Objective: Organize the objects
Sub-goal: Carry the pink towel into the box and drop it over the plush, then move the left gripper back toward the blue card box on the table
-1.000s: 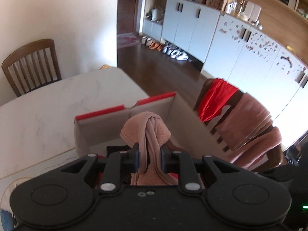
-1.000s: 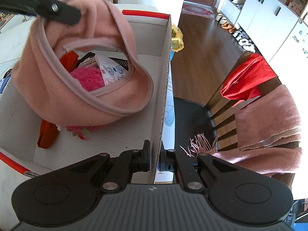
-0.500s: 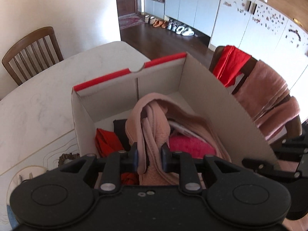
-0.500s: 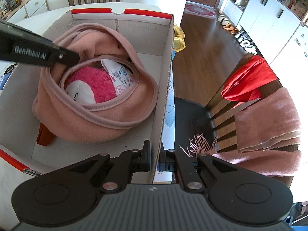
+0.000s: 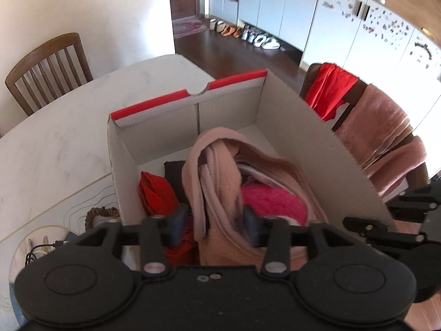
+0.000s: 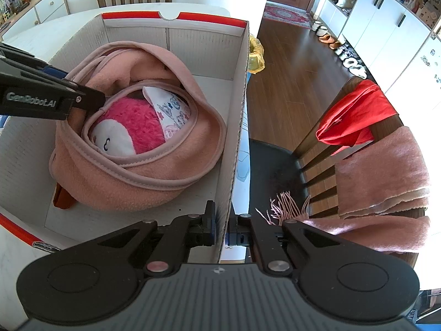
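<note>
The left gripper (image 5: 216, 220) has spread its jaws, letting go of the pink fleece blanket (image 6: 154, 171), which is now resting mid-frame inside the white cardboard box with red rim (image 6: 237, 127), wrapped around a pink plush toy (image 6: 129, 129). The right gripper (image 6: 220, 226) is clamping the box's wall, bottom centre.

Salmon-pink fleece wrap (image 6: 154, 182), hot-pink plush (image 6: 137, 127), white red-edged box (image 6: 204, 41), black hand-held grippers.

A lived-in home dining area: slatted wooden dining chairs (image 5: 46, 66) around a white marble-look counter (image 5: 69, 138), a row of shoes (image 5: 242, 31) by tall white cabinets (image 5: 275, 8), dark wooden floorboards (image 6: 289, 82), a patterned red doormat (image 6: 286, 15).
</note>
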The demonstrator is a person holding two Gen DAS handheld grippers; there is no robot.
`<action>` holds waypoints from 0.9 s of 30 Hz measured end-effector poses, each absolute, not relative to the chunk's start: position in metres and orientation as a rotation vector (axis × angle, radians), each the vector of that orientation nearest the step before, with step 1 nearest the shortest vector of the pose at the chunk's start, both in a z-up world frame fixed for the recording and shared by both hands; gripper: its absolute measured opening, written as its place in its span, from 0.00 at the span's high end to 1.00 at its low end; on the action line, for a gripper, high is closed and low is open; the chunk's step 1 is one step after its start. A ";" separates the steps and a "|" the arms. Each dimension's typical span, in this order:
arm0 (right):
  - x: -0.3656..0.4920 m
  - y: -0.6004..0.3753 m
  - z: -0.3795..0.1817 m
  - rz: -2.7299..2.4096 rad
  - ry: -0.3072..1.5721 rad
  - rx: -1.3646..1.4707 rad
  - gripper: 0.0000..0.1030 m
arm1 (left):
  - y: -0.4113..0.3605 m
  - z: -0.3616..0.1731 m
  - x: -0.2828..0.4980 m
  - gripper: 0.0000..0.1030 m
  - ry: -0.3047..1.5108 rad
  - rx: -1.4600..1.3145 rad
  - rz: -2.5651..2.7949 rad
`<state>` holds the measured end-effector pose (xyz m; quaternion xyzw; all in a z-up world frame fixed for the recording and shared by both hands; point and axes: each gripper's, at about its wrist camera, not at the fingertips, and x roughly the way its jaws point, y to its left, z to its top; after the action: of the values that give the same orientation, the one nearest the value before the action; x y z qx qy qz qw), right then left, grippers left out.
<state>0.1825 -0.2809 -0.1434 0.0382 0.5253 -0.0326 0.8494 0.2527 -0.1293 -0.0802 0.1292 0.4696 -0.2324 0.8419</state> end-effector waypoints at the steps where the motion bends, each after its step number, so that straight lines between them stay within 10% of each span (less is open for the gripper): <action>1: 0.183 -0.281 -0.143 -0.069 1.107 0.080 0.95 | -0.129 -0.078 0.250 0.43 0.981 0.268 -0.497; 27: 0.183 -0.281 -0.130 -0.078 1.121 0.070 0.95 | -0.038 -0.029 0.236 0.39 0.839 0.140 -0.404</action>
<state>0.1830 -0.2807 -0.1300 0.0330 0.5314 -0.0371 0.8457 0.2357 -0.0383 -0.0290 0.0677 0.4043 -0.1948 0.8911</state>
